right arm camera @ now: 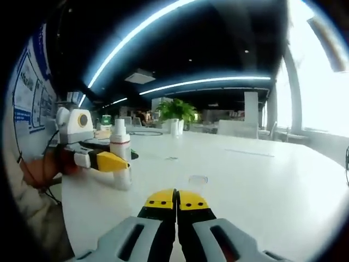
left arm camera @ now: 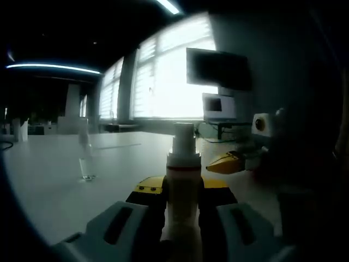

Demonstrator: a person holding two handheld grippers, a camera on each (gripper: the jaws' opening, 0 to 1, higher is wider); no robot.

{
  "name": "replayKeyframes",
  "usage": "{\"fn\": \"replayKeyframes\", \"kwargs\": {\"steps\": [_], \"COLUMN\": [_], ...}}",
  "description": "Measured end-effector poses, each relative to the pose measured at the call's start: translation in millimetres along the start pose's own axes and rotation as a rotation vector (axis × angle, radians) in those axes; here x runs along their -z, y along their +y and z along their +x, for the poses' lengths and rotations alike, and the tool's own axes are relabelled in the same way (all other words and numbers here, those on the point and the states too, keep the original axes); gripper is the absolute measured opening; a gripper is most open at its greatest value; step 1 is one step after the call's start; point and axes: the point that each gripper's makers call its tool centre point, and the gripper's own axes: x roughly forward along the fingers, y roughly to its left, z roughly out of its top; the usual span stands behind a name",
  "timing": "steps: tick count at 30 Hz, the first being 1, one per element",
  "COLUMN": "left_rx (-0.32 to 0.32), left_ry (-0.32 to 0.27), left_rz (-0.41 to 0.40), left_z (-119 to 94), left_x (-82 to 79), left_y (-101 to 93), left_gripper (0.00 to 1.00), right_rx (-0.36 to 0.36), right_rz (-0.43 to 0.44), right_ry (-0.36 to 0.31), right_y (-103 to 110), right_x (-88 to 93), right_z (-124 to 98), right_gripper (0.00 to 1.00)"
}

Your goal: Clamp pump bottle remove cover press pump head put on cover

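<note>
Stood upright on the white table (right arm camera: 262,180): white plastic pump bottle (left arm camera: 181,191), nozzle head bare, pinched at the body between the yellow-tipped jaws of the left gripper (left arm camera: 181,203). Seen too from the right gripper view, same bottle (right arm camera: 120,158) clamped by the left gripper (right arm camera: 112,162), off to the left. Right gripper (right arm camera: 176,203) pressed together on nothing, yellow tips touching. Rested apart on the tabletop: clear transparent cap (left arm camera: 85,164), also visible as (right arm camera: 197,179), well clear of the bottle
</note>
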Motion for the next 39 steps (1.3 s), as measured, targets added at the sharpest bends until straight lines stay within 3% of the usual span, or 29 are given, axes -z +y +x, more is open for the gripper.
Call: {"fn": "replayKeyframes", "kwargs": {"steps": [6, 27, 39], "left_rx": [-0.001, -0.002, -0.003], "left_ry": [0.000, 0.001, 0.002], "left_rz": [0.001, -0.002, -0.003], "left_z": [0, 0, 0], "left_x": [0.1, 0.6, 0.7], "left_y": [0.7, 1.0, 1.1], "left_gripper": [0.13, 0.13, 0.13], "right_rx": [0.005, -0.039, -0.011], "right_rz": [0.048, -0.020, 0.043], "right_ry": [-0.049, -0.043, -0.069], "right_y": [-6, 1, -1], "right_x": [-6.7, -9.3, -9.7], "right_z": [-3, -4, -4], "right_gripper": [0.00, 0.00, 0.00]}}
